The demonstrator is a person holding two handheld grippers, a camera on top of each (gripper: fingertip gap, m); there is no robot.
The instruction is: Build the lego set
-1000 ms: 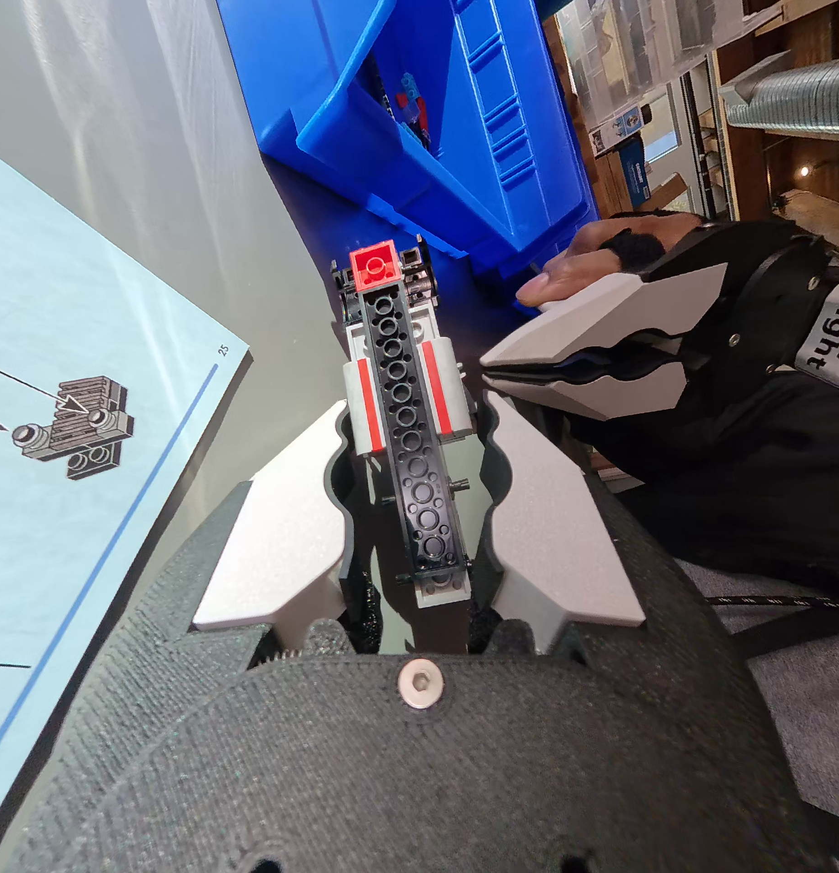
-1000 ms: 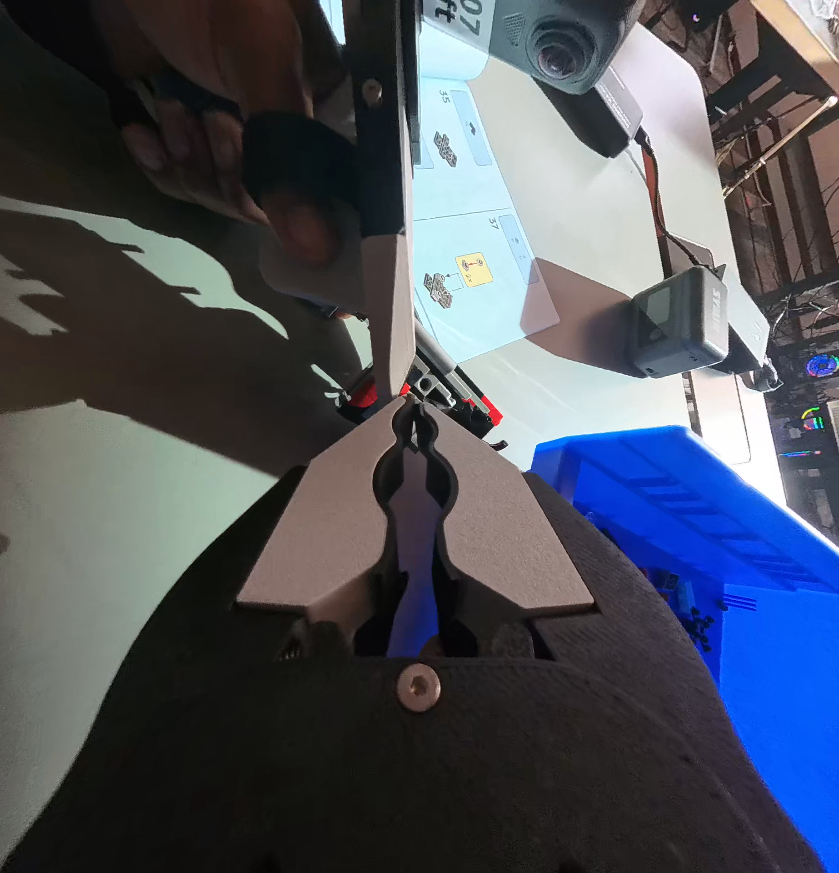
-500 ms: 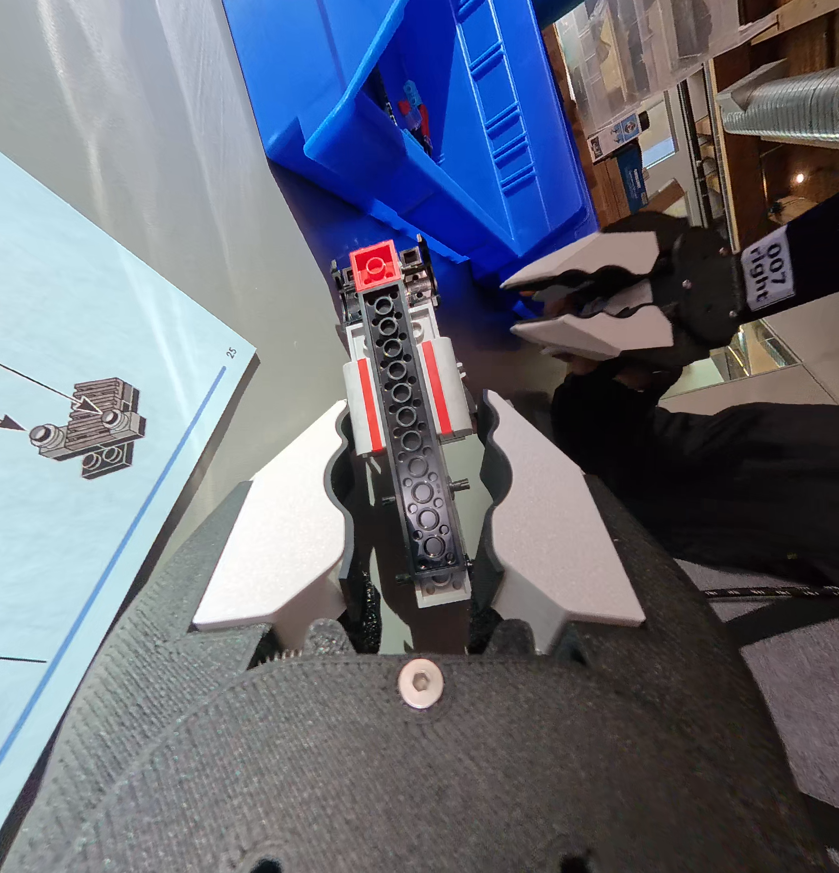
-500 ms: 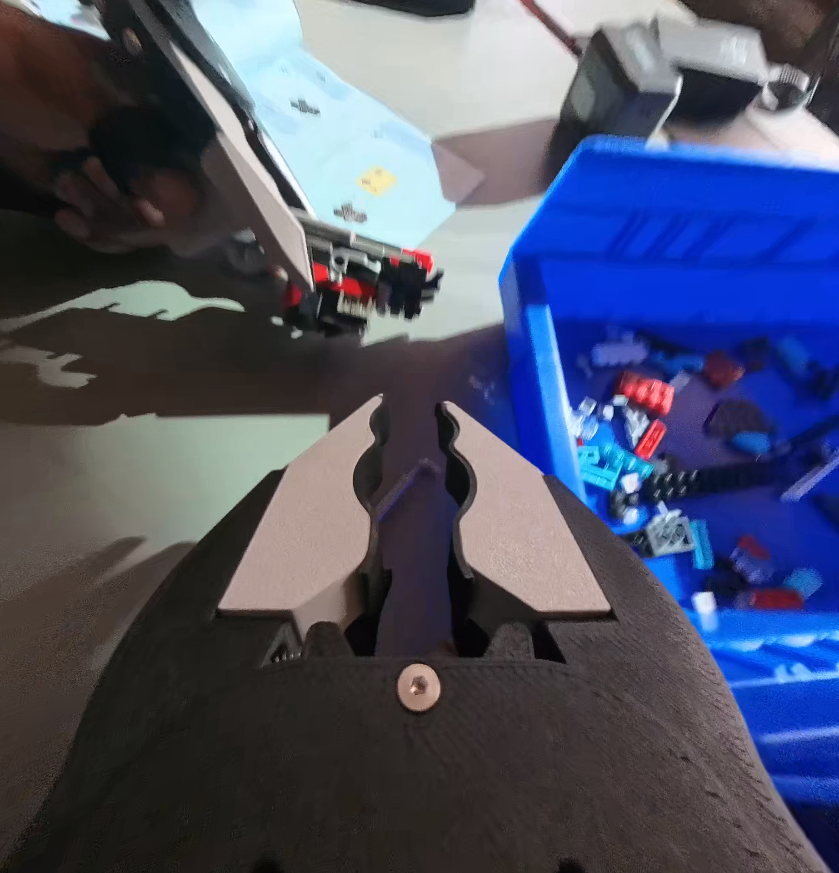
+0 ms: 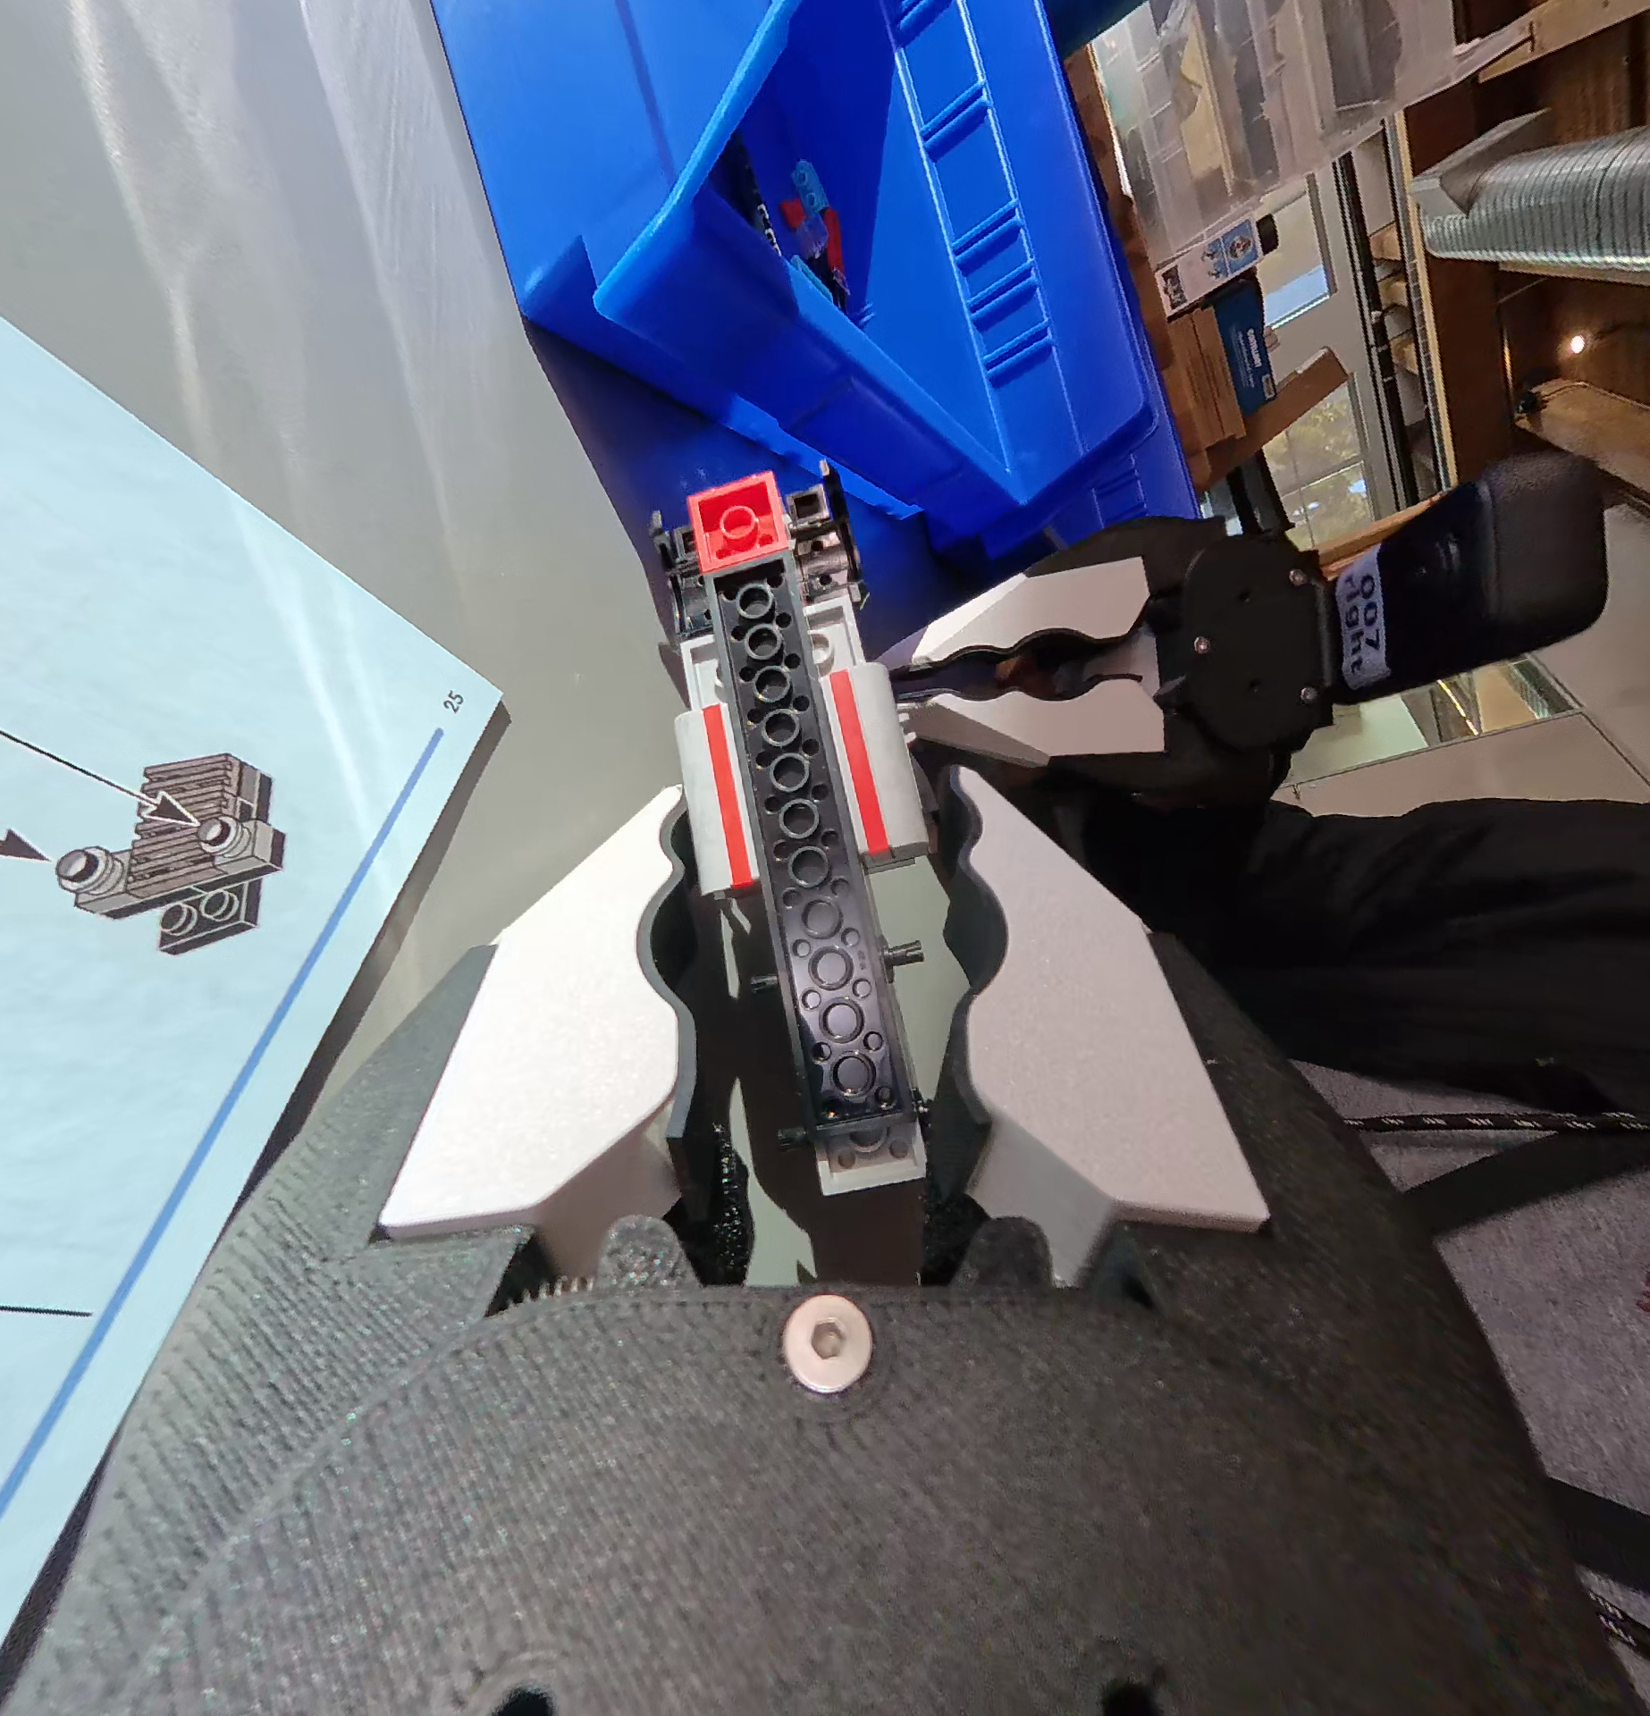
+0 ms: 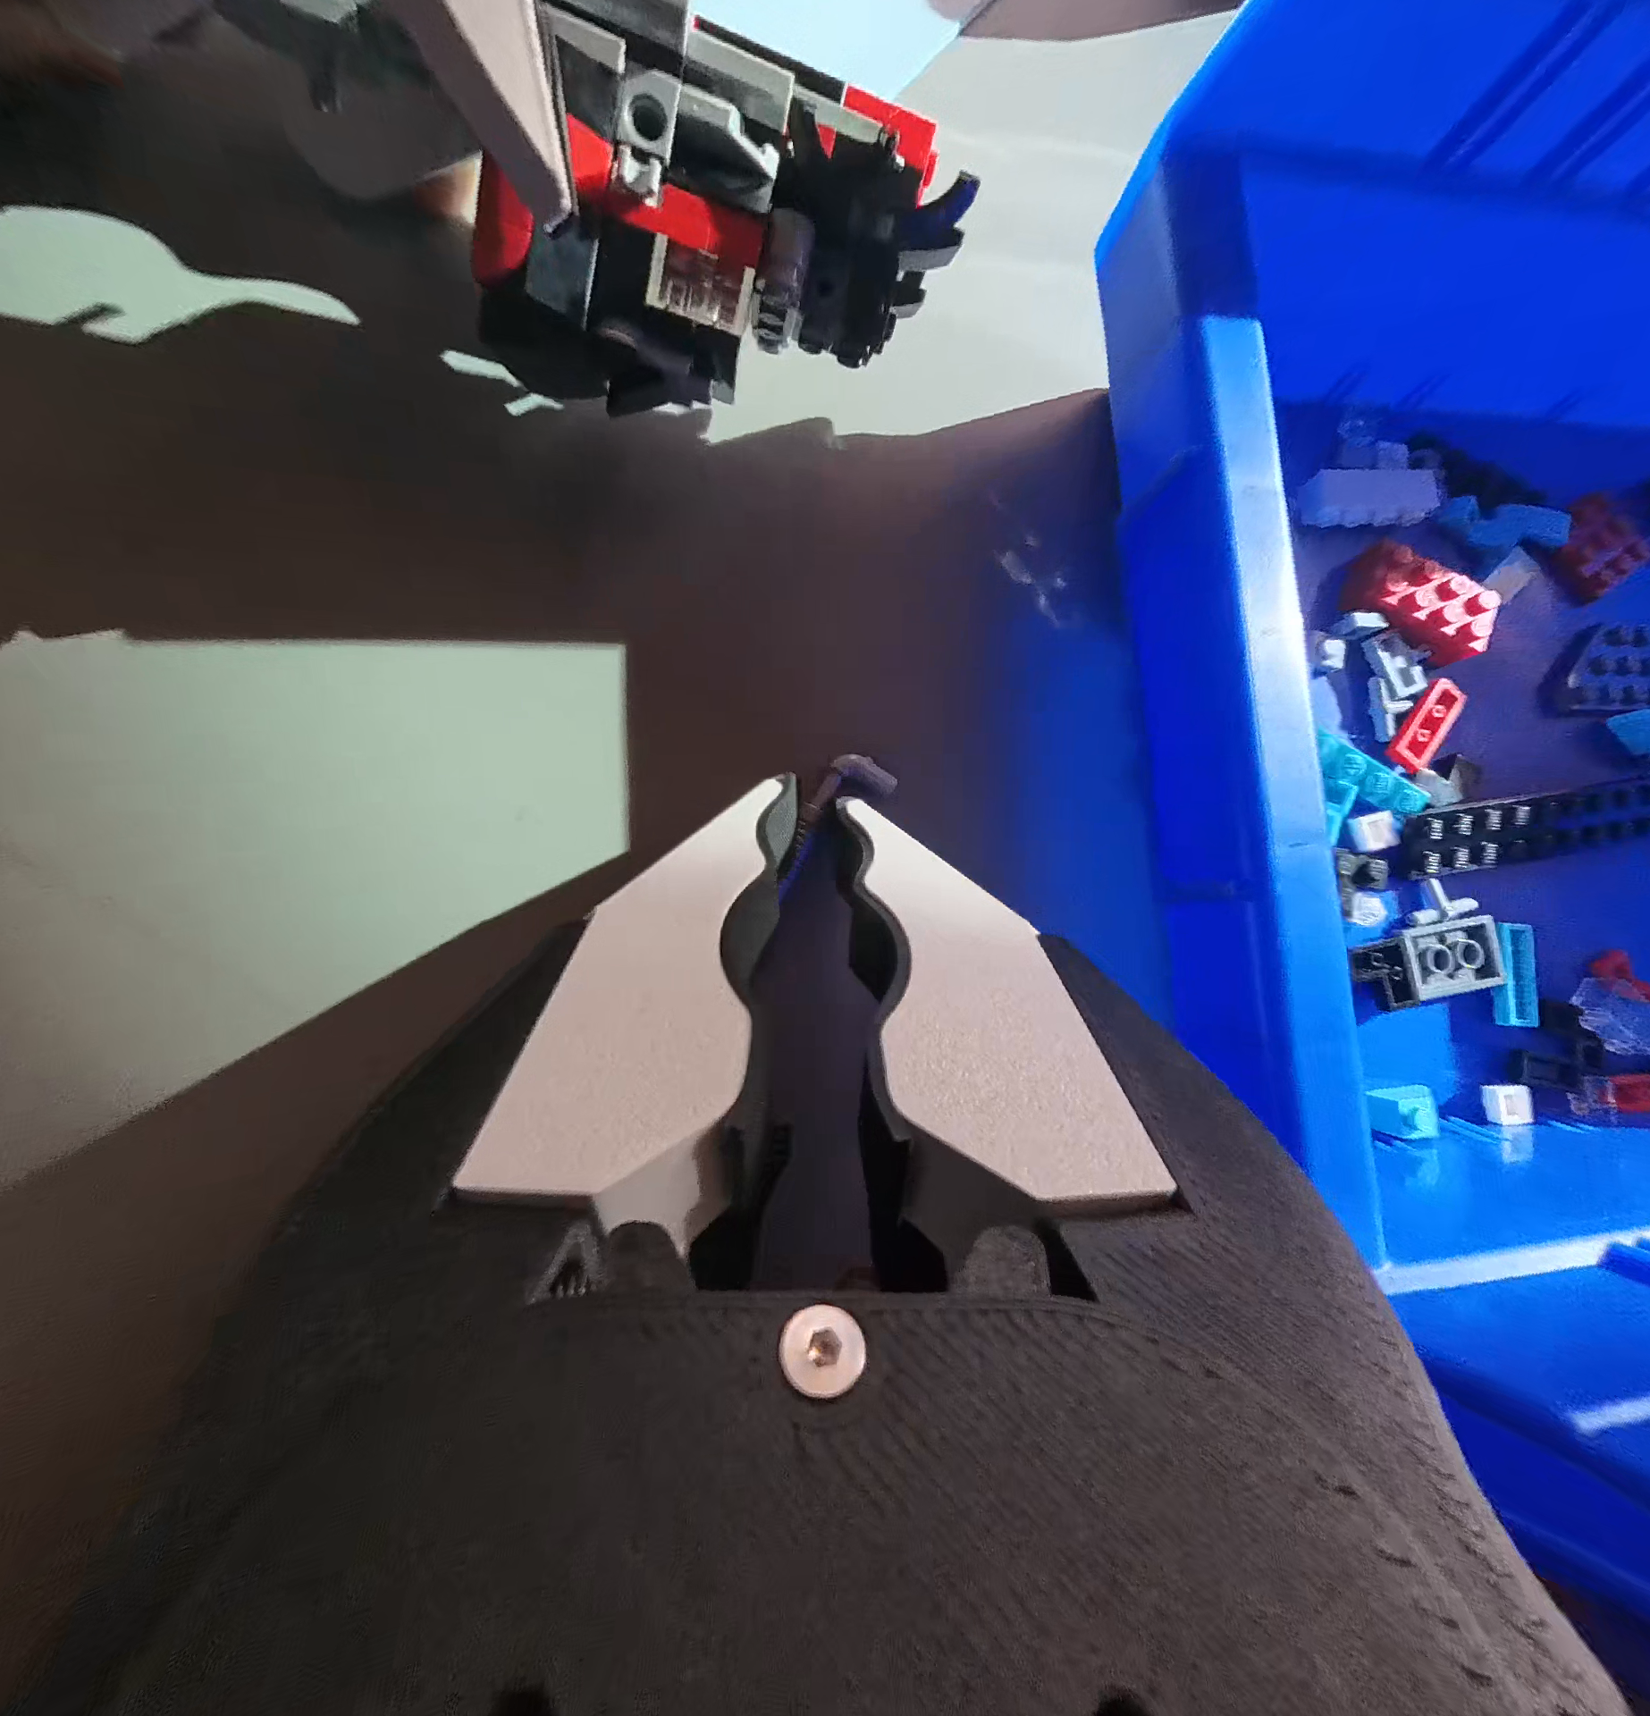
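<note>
My left gripper [image 5: 817,817] is shut on the Lego model [image 5: 803,836], a long black studded plate with grey and red side pieces and a red brick at its far end. It holds the model off the grey table. The model also shows at the top of the right wrist view [image 6: 710,232], with one left finger [image 6: 496,74] against it. My right gripper [image 6: 817,803] is shut on a small dark grey piece [image 6: 857,775] that sticks out past its tips. In the left wrist view the right gripper [image 5: 905,692] sits just right of the model.
A blue bin [image 6: 1211,650] with several loose bricks [image 6: 1425,604] stands to the right; it also shows in the left wrist view [image 5: 896,279] beyond the model. A light blue instruction booklet [image 5: 153,650] lies open on the table at the left. The gap from one gripper's tips to the other's is roughly 10 centimetres.
My right gripper swung away from the model toward the blue bin and opened. It is now shut on a small dark piece and back beside the model. The left gripper has held still.
</note>
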